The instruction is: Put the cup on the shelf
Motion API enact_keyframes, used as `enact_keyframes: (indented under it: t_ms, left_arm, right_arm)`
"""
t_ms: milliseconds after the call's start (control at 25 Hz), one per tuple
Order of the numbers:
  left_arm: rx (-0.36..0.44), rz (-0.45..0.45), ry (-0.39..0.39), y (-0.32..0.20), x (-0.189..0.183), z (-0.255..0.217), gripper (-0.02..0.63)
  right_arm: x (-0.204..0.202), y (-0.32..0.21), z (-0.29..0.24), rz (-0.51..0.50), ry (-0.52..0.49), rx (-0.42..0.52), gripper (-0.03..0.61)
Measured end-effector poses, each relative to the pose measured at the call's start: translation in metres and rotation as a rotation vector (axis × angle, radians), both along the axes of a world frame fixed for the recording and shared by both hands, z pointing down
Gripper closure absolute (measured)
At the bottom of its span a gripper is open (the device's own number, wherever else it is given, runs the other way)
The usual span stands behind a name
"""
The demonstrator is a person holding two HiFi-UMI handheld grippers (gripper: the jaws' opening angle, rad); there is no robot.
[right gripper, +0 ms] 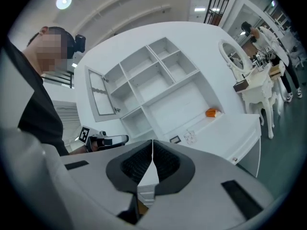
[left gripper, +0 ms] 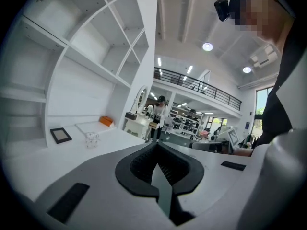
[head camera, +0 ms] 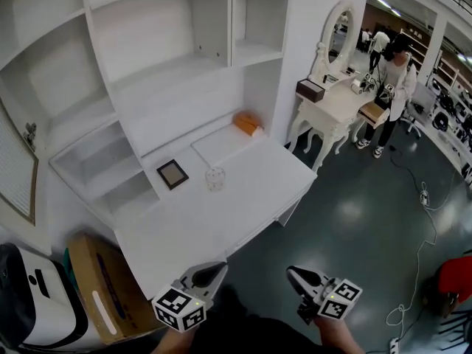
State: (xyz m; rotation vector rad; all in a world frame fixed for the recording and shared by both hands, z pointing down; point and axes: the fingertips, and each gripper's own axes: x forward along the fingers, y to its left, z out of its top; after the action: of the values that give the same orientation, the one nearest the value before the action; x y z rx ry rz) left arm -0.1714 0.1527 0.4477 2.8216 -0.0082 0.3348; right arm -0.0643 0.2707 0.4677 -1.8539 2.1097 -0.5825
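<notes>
The left gripper (head camera: pixel 219 268) and right gripper (head camera: pixel 292 272) were held shut, empty, near the front edge of the desk (head camera: pixel 251 190), on which the cup (head camera: pixel 214 178) was noted beside a picture frame (head camera: pixel 172 174).

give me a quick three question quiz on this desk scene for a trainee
1. True or false: the cup already stands on a shelf.
2. In the head view, what lies just left of the cup? A) a picture frame B) an orange box C) a mirror
3. How do the jaws of the left gripper and the right gripper stand, and what do they hold?

Key
1. False: it stands on the desk.
2. A, the picture frame.
3. Both shut, holding nothing.
</notes>
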Motion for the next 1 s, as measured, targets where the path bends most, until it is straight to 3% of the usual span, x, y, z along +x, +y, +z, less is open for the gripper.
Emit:
enact_keyframes:
  t_ms: [360,560,800,1000]
  left_arm:
    - [0.064,-0.008,0.077,-0.095,0.051,-0.025,0.603]
    - [0.071,-0.046,0.070,-0.123,0.057,-0.024,0.601]
    - [0.021,-0.175,0.036,-0.152,0.068,-0.007,0.602]
    - [0.022,-0.313,0.028,-0.173,0.099,-0.004,0.602]
  right_arm:
    - [0.045,-0.121,-0.039,-0.070,0.119,0.073,0.561]
    - [0.045,-0.169,-0.030,-0.169,0.069,0.060,0.561]
    - [0.061,-0.220,-0.025,-0.321,0.047,0.052,0.561]
    - [0.090,-0.253,-0.026,-0.485,0.055,0.047,0.561]
